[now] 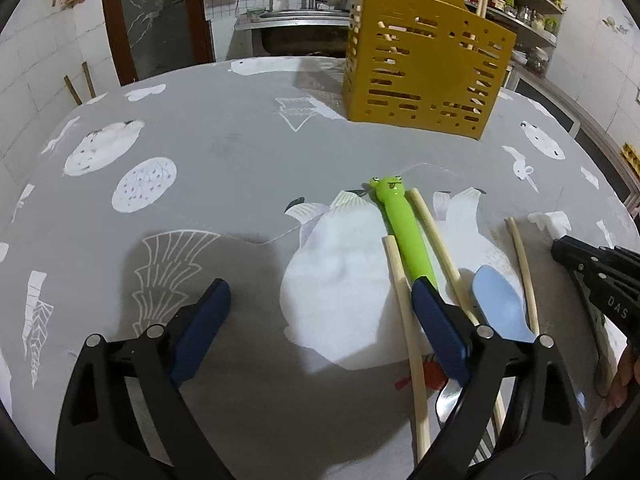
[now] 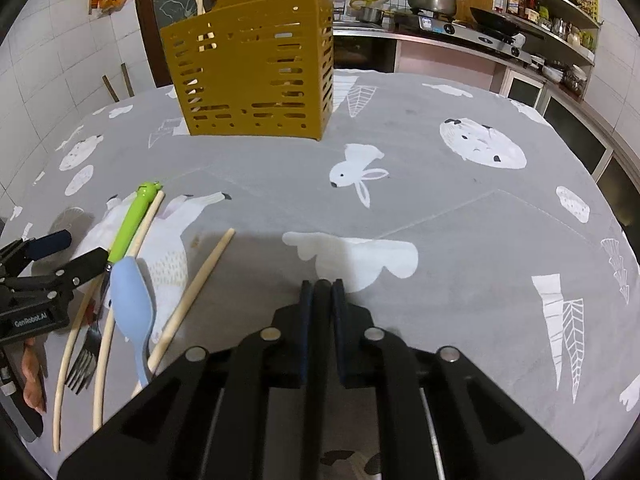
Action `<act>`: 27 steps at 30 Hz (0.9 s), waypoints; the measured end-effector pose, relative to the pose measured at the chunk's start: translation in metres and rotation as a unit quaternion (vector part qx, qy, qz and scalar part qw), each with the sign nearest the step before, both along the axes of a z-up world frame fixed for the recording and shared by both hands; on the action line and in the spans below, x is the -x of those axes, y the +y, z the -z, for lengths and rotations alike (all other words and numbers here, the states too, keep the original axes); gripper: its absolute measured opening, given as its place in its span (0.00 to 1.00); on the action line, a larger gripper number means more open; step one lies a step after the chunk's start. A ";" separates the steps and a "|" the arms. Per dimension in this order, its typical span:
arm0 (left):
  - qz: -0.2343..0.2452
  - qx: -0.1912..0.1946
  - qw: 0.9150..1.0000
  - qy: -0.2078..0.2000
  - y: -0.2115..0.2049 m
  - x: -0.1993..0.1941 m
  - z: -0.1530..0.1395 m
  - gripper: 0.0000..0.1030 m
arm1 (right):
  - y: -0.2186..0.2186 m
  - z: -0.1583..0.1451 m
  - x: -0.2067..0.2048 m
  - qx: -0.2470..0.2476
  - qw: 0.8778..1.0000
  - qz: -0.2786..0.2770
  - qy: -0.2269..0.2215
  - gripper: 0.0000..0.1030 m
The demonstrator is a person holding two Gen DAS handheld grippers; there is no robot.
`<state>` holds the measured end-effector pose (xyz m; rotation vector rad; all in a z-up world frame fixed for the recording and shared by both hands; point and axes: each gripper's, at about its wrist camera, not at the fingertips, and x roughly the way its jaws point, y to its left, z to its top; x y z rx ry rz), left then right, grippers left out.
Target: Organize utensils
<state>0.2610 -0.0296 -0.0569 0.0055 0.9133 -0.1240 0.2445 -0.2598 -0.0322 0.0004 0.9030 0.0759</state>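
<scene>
A yellow slotted utensil holder (image 1: pixel 424 68) (image 2: pixel 256 68) stands at the far side of the table with chopsticks in it. Loose utensils lie on the cloth: a green frog-handled fork (image 1: pixel 404 232) (image 2: pixel 132 220), a pale blue spoon (image 1: pixel 500 304) (image 2: pixel 132 304) and several wooden chopsticks (image 1: pixel 404 320) (image 2: pixel 192 292). My left gripper (image 1: pixel 322 292) is open just above the table; its right finger (image 1: pixel 436 320) lies over the fork handle. It also shows in the right wrist view (image 2: pixel 66 252). My right gripper (image 2: pixel 320 292) is shut and empty, to the right of the utensils; it shows at the left view's edge (image 1: pixel 592 268).
The table wears a grey cloth with white animal prints (image 2: pixel 440 208). Behind it are a steel sink (image 1: pixel 296 24), a stove with pots (image 2: pixel 436 4) and shelves of jars (image 2: pixel 560 24). The table edge curves along the right (image 2: pixel 592 132).
</scene>
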 end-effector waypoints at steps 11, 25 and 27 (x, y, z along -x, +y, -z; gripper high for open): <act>-0.002 -0.007 1.000 -0.002 0.000 0.002 0.000 0.85 | -0.004 0.000 0.002 -0.010 1.000 0.010 0.003 0.10; -0.006 -0.017 1.000 0.018 -0.023 -0.022 -0.003 0.48 | -0.005 -0.002 -0.007 -0.016 0.999 0.021 0.024 0.10; -0.001 -0.022 1.000 0.019 -0.029 -0.022 -0.003 0.41 | -0.005 -0.002 -0.008 -0.017 0.999 0.022 0.025 0.10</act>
